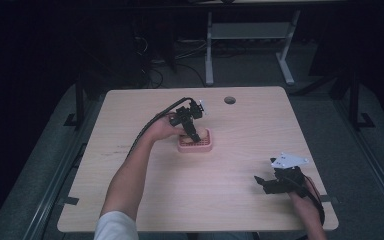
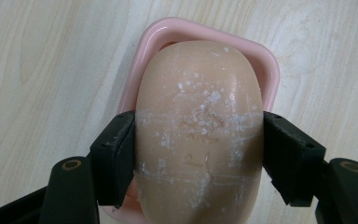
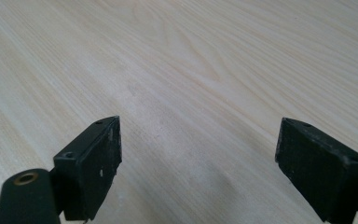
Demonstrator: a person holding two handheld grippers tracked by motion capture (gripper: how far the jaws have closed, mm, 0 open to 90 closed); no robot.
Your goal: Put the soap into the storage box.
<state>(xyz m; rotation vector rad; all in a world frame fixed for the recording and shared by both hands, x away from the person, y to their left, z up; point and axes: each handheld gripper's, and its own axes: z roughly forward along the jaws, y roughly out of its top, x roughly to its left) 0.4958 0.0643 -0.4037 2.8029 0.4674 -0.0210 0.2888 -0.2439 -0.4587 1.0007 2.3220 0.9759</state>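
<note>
A tan oval bar of soap (image 2: 199, 135), flecked with white, sits between the jaws of my left gripper (image 2: 199, 154), which is shut on it. Under the bar lies a pink soap dish (image 2: 156, 35). From the high view, the left gripper (image 1: 194, 135) points down into the pink dish (image 1: 206, 146) at the middle of the table; the soap is hidden there. My right gripper (image 1: 261, 182) rests low near the front right of the table, open, with bare wood between its jaws (image 3: 198, 163).
The light wooden table (image 1: 145, 185) has a round cable hole (image 1: 229, 100) near its far edge. Black cables trail from both grippers. A white desk frame (image 1: 250, 40) stands on the dark floor beyond the table.
</note>
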